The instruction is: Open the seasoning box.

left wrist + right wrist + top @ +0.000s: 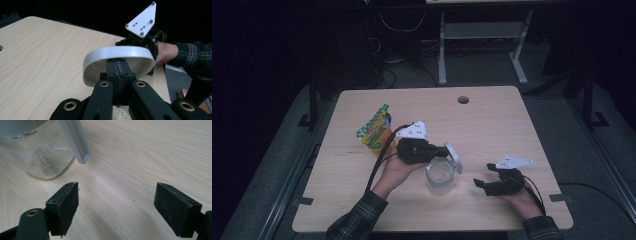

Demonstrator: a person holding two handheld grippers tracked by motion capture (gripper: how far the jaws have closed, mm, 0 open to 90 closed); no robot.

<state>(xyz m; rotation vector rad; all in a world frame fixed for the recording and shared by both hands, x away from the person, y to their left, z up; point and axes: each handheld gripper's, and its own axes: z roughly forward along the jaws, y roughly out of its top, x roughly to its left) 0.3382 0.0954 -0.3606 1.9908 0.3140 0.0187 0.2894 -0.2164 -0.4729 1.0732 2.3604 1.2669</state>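
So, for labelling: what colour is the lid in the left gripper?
White lid, best in the left gripper view.

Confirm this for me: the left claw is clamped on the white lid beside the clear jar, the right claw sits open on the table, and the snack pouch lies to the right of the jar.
One thing is wrong: the snack pouch lies to the left of the clear jar, as the high view shows. The rest holds: the left claw is clamped on the white lid, and the right claw sits open on the table.
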